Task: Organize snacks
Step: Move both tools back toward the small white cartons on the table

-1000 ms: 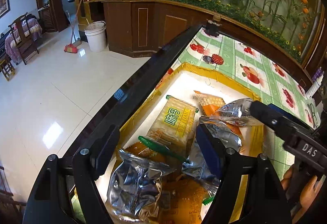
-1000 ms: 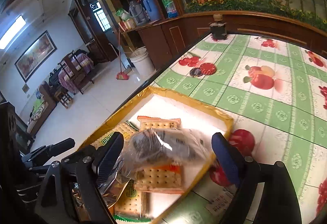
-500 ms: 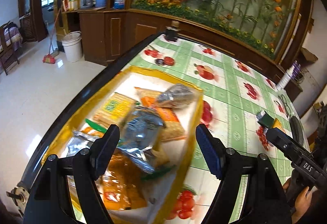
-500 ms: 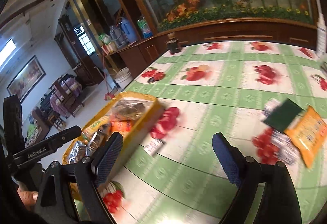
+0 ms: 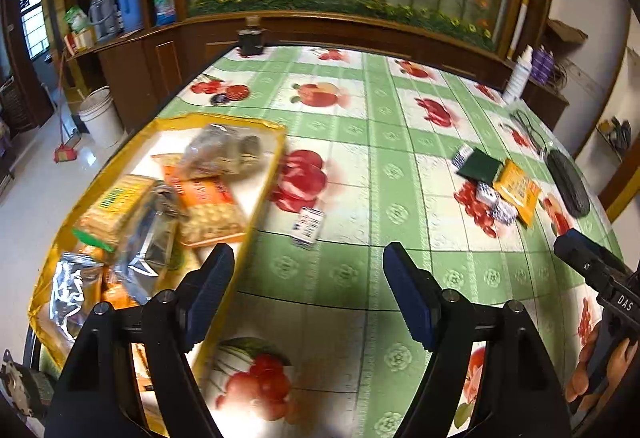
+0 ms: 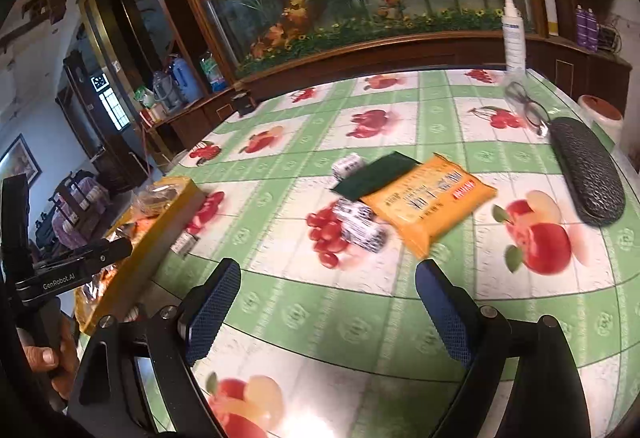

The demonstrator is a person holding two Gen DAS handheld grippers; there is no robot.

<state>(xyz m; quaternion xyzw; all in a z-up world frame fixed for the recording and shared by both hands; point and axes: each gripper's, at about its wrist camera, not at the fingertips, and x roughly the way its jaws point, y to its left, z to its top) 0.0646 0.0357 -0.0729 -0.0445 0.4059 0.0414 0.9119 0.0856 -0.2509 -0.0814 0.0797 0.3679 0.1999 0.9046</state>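
Note:
A yellow tray (image 5: 224, 123) at the table's left edge holds several snack packets, among them a clear bag (image 5: 222, 152) and an orange cracker pack (image 5: 208, 210); its side shows in the right wrist view (image 6: 160, 222). Loose snacks lie on the right: an orange packet (image 6: 432, 202), a dark green packet (image 6: 376, 174) and black-and-white wrapped pieces (image 6: 360, 226), also in the left wrist view (image 5: 516, 190). A small white packet (image 5: 308, 226) lies beside the tray. My left gripper (image 5: 308, 294) is open and empty next to the tray. My right gripper (image 6: 328, 310) is open and empty, short of the loose snacks.
The table has a green fruit-print cloth (image 6: 400, 318). A black glasses case (image 6: 588, 174), spectacles (image 6: 524, 106) and a white spray bottle (image 6: 514, 38) are at the far right. A wooden cabinet with a flower mural runs behind the table. A white bucket (image 5: 100, 118) stands on the floor left.
Both grippers have swung right, away from the tray. The right gripper let the clear bag go into the tray and now faces the loose snacks.

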